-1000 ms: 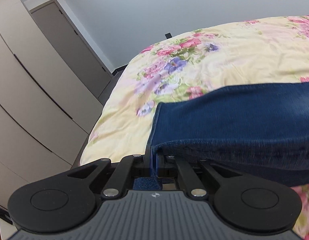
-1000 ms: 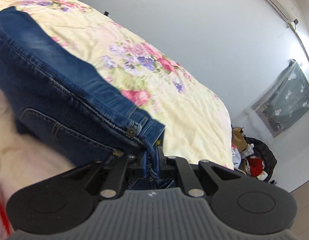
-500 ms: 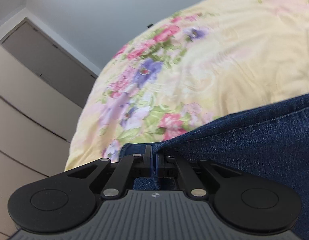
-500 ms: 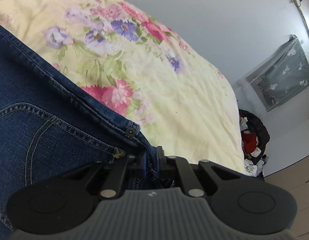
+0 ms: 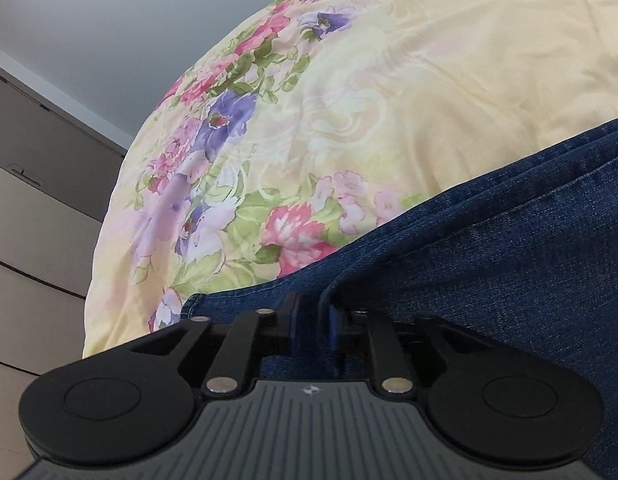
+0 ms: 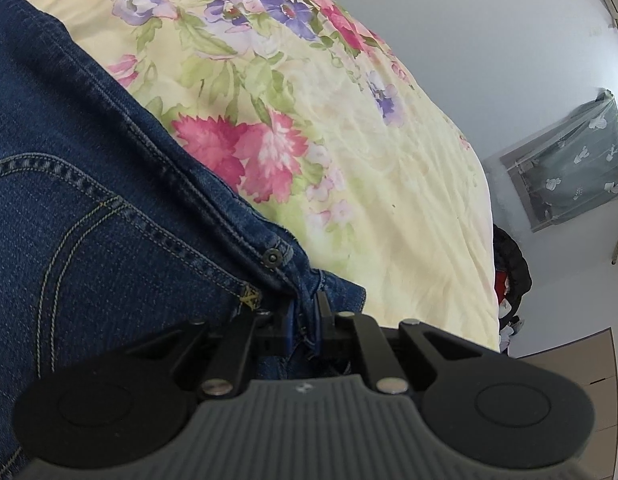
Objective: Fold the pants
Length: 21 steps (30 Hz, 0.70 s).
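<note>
A: What does the left gripper (image 5: pixel 312 318) look like?
B: Matte black linkage arms fan out from a ribbed dark grey housing, with a round black disc at each side. Silver pivot pins dot the arms, and a small white emblem sits at the top of the housing.
A: And the right gripper (image 6: pixel 305 318)?
B: The same build: grey ribbed body, black arms, silver rivets, two recessed discs, the same tiny emblem. Its fingers (image 6: pixel 324 312) are slim and black

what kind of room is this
Most likely a bedroom: a bed with a floral yellow bedspread, tall beige wardrobe doors beside it, and blue jeans laid out on the bed for folding.
</note>
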Each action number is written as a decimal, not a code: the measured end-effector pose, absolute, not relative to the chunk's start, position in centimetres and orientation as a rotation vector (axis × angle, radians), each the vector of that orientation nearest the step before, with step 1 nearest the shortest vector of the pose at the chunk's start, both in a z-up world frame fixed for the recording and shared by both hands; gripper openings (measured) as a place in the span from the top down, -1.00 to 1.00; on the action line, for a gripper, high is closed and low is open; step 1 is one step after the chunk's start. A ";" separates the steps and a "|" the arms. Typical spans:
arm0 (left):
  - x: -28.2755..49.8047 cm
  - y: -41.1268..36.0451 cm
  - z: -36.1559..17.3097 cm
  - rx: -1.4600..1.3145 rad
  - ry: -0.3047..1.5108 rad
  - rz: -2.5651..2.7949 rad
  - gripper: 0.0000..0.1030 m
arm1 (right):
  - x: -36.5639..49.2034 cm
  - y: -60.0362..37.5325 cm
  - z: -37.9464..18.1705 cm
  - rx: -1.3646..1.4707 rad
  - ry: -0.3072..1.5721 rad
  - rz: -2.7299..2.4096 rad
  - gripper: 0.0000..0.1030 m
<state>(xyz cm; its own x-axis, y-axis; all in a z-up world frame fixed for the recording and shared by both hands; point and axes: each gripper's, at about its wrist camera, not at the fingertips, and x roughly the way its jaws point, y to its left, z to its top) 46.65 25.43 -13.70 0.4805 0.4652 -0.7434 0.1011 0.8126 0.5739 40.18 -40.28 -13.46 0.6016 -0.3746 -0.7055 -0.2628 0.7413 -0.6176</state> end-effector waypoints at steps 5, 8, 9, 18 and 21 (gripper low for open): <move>47.1 27.0 -12.4 0.597 1.060 0.275 -0.53 | 40.1 -40.1 -13.6 -0.768 0.947 -0.080 0.95; 46.8 26.5 -11.8 0.689 1.048 0.264 -0.75 | 40.2 -40.1 -13.7 -0.779 0.950 -0.081 0.95; 46.8 26.2 -11.7 0.750 1.041 0.265 -0.80 | 40.2 -40.0 -13.8 -0.786 0.952 -0.080 0.94; 47.0 26.0 -11.8 1.236 1.073 0.411 -0.67 | 40.3 -39.6 -14.2 -0.807 0.956 -0.093 0.92; 46.9 29.5 -8.3 0.906 1.066 0.536 -0.51 | 40.3 -39.7 -14.2 -0.802 0.955 -0.096 0.91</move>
<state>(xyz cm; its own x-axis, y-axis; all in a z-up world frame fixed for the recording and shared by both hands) 46.95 29.49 -8.28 0.4118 0.7561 -0.5086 0.0423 0.5417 0.8395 40.31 -39.67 -14.25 0.5964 -0.4084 -0.6910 -0.2629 0.7140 -0.6489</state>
